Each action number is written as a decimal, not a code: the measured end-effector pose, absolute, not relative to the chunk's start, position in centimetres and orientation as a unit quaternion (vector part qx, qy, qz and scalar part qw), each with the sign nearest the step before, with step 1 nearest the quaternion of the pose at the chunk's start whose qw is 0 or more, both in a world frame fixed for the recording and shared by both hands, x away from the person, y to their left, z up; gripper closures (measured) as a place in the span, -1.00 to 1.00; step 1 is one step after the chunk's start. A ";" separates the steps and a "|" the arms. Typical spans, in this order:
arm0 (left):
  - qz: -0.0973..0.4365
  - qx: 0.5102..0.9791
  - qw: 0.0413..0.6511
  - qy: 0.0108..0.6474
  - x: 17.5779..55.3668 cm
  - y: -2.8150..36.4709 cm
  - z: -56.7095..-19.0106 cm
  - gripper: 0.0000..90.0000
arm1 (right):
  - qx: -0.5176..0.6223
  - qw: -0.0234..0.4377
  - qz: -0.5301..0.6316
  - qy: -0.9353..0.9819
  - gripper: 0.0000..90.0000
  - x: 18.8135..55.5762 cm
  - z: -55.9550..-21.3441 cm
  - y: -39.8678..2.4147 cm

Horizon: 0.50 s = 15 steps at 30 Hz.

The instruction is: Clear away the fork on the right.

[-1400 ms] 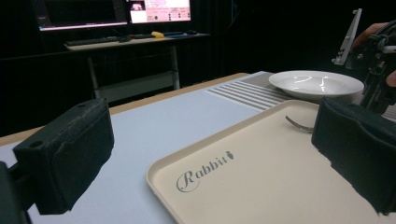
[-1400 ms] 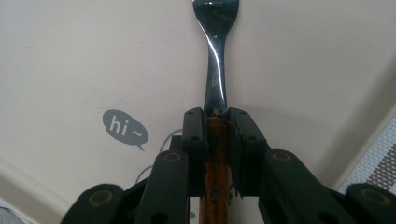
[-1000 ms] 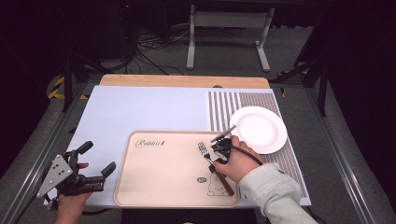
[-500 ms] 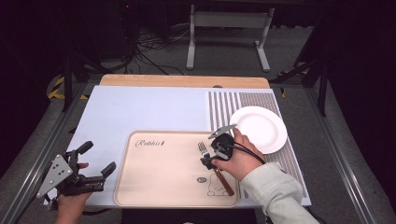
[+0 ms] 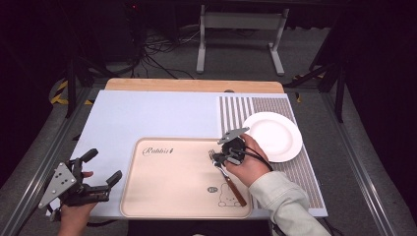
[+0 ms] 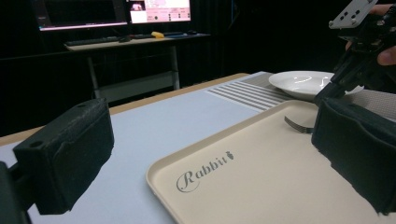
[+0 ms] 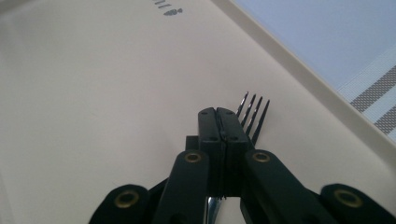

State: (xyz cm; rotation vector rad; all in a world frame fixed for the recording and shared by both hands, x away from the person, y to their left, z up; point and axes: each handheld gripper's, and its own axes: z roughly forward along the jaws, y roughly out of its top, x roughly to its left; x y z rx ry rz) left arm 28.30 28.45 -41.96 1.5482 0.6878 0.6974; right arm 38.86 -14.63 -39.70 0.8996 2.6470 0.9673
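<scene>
1. Since the earlier frame the right gripper (image 5: 220, 158) has shifted a little toward the tines of the fork (image 5: 227, 177), and its fingers have just been closing. In the right gripper view they now stand pressed together over the neck of the fork (image 7: 252, 116); whether the metal is really pinched between them I cannot tell. The left gripper (image 5: 103, 169) has not changed its place.
2. On the left, the left hand (image 5: 74, 214) comes in from the bottom edge and holds its gripper just off the left edge of the tray (image 5: 167, 196), pointing to the right, almost level. Its fingers (image 6: 65, 158) are spread wide apart with nothing between them.
3. In the middle lies the beige tray, with the word "Rabbit" and a small rabbit drawing printed on it. The fork rests flat on its right part, tines toward the far side and brown handle toward the person.
4. On the right, the right hand (image 5: 251, 164) reaches in from a pale sleeve (image 5: 282, 204) and tilts its gripper down onto the fork.
5. Just beside this hand a white plate (image 5: 275, 135) stands on a striped mat (image 5: 305, 172).
6. The surface (image 5: 147, 115) is pale blue with a wooden strip at the far edge. The room behind is dark, with cables on the floor and a metal frame (image 5: 241, 34).
</scene>
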 end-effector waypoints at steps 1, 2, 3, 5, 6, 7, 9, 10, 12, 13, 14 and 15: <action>0.302 0.670 0.609 0.298 28.3 28.5 -42.0 -1.00 | 0.305 0.088 0.326 0.890 1.00 38.9 -39.8 -14.6; 0.302 0.670 0.609 0.298 28.3 28.5 -42.0 -1.00 | 0.301 0.085 0.326 0.892 1.00 39.0 -39.9 -14.5; 0.302 0.670 0.609 0.298 28.3 28.5 -42.0 -1.00 | 0.303 0.084 0.325 0.892 1.00 39.1 -40.1 -14.4; 0.302 0.669 0.610 0.298 28.3 28.4 -42.0 -1.00 | 0.300 0.081 0.321 0.895 1.00 39.2 -40.3 -14.3; 0.302 0.670 0.610 0.298 28.3 28.5 -42.0 -1.00 | 0.301 0.080 0.322 0.894 1.00 39.2 -40.4 -14.3; 0.302 0.670 0.610 0.298 28.3 28.5 -42.0 -1.00 | 0.297 0.082 0.319 0.896 1.00 39.3 -40.5 -14.2; 0.303 0.669 0.610 0.298 28.3 28.4 -42.0 -1.00 | 0.295 0.077 0.316 0.898 1.00 39.4 -40.7 -14.1; 0.303 0.669 0.610 0.297 28.3 28.4 -42.0 -1.00 | 0.295 0.076 0.314 0.899 1.00 39.5 -40.9 -14.1; 0.302 0.670 0.609 0.297 28.3 28.5 -42.0 -1.00 | 0.296 0.073 0.310 0.900 1.00 39.5 -41.3 -13.9; 0.302 0.669 0.610 0.297 28.3 28.4 -42.0 -1.00 | 0.295 0.072 0.310 0.901 1.00 39.5 -41.4 -13.9; 0.302 0.670 0.610 0.297 28.3 28.5 -42.0 -1.00 | 0.294 0.071 0.306 0.903 1.00 39.5 -41.6 -13.9; 0.302 0.670 0.610 0.297 28.3 28.5 -42.0 -1.00 | 0.294 0.068 0.303 0.904 1.00 39.5 -41.7 -13.9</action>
